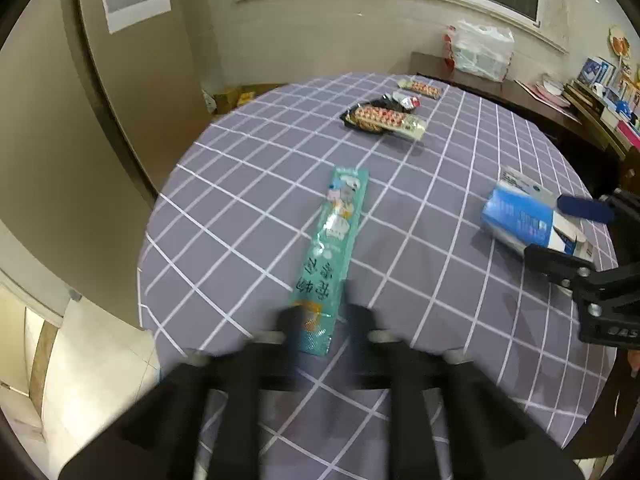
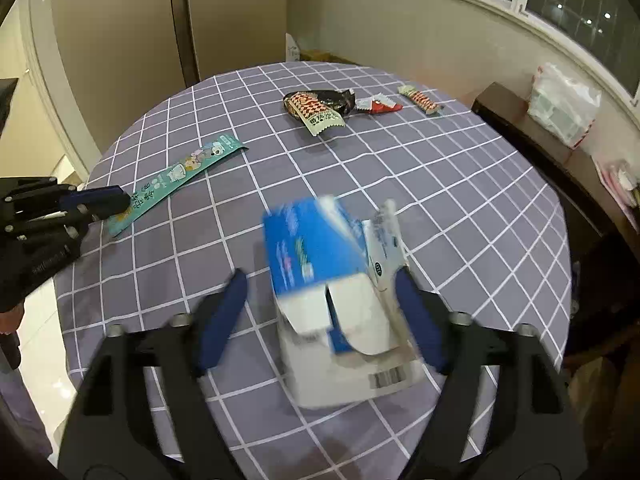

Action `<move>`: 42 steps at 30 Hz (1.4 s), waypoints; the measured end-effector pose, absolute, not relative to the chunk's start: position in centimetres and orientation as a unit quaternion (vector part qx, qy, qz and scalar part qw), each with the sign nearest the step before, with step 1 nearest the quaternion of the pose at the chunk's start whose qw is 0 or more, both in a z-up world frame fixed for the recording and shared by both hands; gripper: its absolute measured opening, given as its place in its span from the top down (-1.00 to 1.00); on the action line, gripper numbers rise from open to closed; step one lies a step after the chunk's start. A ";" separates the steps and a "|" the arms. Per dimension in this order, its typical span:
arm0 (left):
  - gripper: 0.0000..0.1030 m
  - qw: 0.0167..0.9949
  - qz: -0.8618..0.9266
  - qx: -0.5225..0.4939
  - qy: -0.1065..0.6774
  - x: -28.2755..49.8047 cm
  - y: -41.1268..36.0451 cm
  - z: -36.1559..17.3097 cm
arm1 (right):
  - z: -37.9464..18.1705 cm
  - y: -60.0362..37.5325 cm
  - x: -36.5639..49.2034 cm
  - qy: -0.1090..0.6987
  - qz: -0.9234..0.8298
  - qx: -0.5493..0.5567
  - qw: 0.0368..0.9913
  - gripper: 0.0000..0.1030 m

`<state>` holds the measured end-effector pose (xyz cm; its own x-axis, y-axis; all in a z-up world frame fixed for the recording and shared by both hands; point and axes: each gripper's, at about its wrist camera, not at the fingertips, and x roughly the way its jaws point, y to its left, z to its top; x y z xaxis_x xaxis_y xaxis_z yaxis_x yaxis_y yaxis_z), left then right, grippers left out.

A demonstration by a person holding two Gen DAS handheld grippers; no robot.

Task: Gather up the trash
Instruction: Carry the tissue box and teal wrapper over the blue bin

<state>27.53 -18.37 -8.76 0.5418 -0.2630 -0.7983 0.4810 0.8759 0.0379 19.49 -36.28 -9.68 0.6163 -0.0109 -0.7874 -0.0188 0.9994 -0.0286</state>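
While the left gripper [image 1: 326, 322] straddles the teal wrapper [image 1: 334, 252] part-open and the right gripper [image 2: 320, 300] gapes around the blue carton [image 2: 320, 264] — neither gripping — each should centre before closing.

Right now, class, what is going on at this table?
A person is collecting trash with two handheld grippers. The left gripper straddles the near end of a teal wrapper, jaws apart. The right gripper is open around a blue and white carton. More wrappers wait across the checked tablecloth.
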 end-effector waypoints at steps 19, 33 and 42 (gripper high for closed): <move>0.46 0.857 -0.242 0.140 0.433 32.5 -20.9 -10.4 | -12.7 -39.7 21.7 0.478 0.038 0.028 0.877 -0.84; 0.48 0.861 -0.215 0.125 0.444 31.8 -19.4 -10.0 | -11.3 -39.3 21.9 0.470 0.008 0.051 0.881 -0.42; 0.48 0.874 -0.194 0.110 0.432 31.2 -16.3 -8.8 | -9.0 -35.8 23.1 0.453 0.029 0.033 0.890 -0.42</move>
